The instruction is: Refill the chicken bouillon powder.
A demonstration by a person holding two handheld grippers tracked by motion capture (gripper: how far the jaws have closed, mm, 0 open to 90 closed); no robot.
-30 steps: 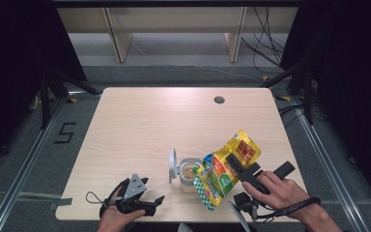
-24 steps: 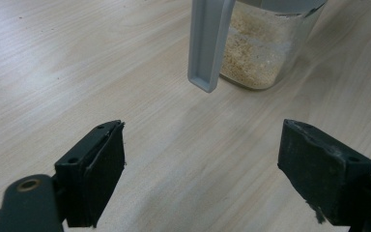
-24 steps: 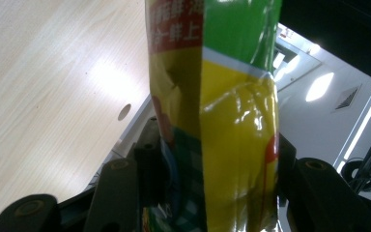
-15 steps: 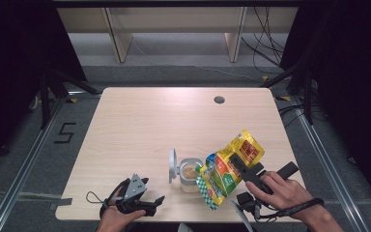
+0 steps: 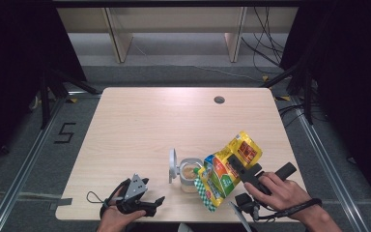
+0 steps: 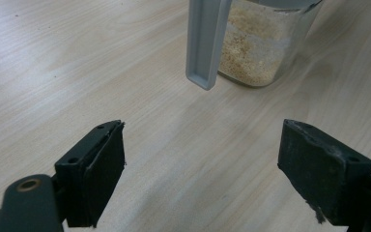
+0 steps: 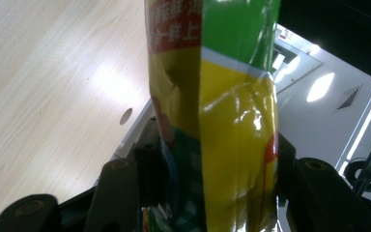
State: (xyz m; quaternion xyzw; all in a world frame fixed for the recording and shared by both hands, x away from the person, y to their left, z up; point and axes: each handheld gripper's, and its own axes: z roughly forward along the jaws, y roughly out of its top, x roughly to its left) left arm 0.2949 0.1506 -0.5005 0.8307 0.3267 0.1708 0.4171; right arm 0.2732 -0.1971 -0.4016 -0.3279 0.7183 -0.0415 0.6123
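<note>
Over pale wood, glossy yellow-green pouch (image 5: 224,169) tilts, crinkled.

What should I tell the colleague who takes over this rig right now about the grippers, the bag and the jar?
Right gripper: shut on the yellow-green bag, which is tilted with its lower end over the jar.
Left gripper: open, holds nothing, resting on the table near its front edge, jaws toward the jar.
Jar: upright near the front of the table, grey hinged lid flipped open, partly filled with beige granules.
Done: lid open, bag in pouring position, some contents in the jar.
Left: probably finish pouring, set the bag down, close the lid.
</note>
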